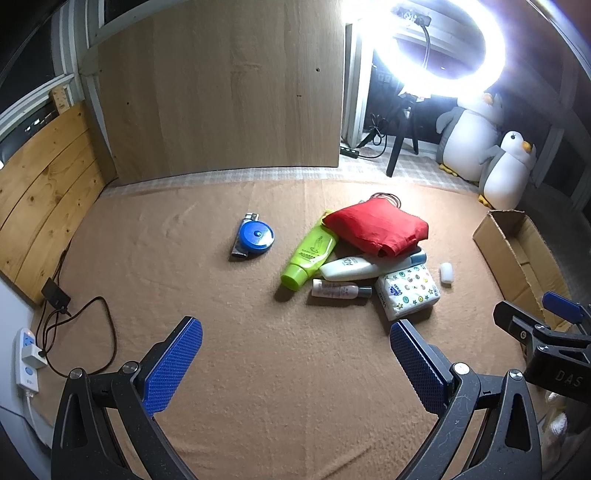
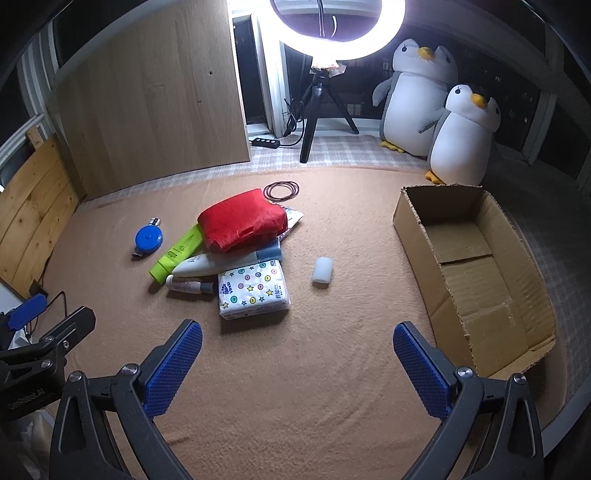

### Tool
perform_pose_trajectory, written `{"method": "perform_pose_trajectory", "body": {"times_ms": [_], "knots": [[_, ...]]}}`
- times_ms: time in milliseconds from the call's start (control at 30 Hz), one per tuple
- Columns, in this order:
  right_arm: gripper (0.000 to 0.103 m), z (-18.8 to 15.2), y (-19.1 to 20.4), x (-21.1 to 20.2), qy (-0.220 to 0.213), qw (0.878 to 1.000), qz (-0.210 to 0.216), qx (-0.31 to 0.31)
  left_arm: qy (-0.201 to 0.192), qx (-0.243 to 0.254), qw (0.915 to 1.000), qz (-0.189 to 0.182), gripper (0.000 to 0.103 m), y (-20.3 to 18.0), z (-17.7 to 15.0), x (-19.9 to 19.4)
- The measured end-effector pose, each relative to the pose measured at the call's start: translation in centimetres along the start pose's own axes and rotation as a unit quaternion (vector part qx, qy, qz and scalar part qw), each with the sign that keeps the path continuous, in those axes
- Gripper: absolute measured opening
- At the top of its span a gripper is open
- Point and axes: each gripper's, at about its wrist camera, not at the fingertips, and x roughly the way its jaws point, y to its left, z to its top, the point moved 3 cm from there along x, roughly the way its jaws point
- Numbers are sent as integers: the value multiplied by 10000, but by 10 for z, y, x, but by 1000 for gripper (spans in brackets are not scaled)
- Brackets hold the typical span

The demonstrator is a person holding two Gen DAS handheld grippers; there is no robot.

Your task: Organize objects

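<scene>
Several small things lie heaped mid-way across a tan blanket [image 2: 295, 369]: a folded red cloth bag [image 2: 242, 219] rests on top of a white bottle [image 2: 221, 263] with a pale blue cap end and against a lime-green tube [image 2: 177, 253]; its green print is too small to read. The white bottle shows large letters that look like "AQ", partly hidden. Just in front lie a small pinkish bottle [image 2: 190, 285] with a dark cap and a tissue pack [image 2: 253, 291] printed with coloured stars and dots and a blue logo that cannot be read. Apart to the right lies a small white cylinder [image 2: 322, 270]; behind the bag, a coil of thin dark bands [image 2: 281, 190]. Left of the heap sits a round blue tape measure [image 2: 148, 237] on a dark flat object. An open cardboard box [image 2: 476, 273], flaps up, stands at the blanket's right edge. Beyond are a checked cloth, a wooden panel [image 2: 155, 92], a lit ring light [image 2: 338, 29] on a tripod and two plush penguins [image 2: 439, 110]; a power strip [image 1: 27, 360] with cables lies at the left. Both claws hover released, blue pads wide apart: the left claw [image 1: 295, 365] and the right claw [image 2: 297, 365], whose body reads "DAS" in the left view.
</scene>
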Motion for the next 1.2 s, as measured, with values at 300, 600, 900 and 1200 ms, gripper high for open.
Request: {"method": "perform_pose_trajectory", "body": {"times_ms": [300,600,900,1200], "knots": [[102,7,-4,16,110,9997,231,-5,227,-74,9993,-279,103,-8,-1,28],[96,20,-18,51,394,9969,639,223,468,-42,9976,-506,103,-24,-2,67],[64,27,-22,89,898,9879,1228,296,718,-23,9940,-822,93,-42,-4,101],[40,33,-13,120,1327,9745,1782,312,920,80,9889,-1167,77,-68,-5,123]]}}
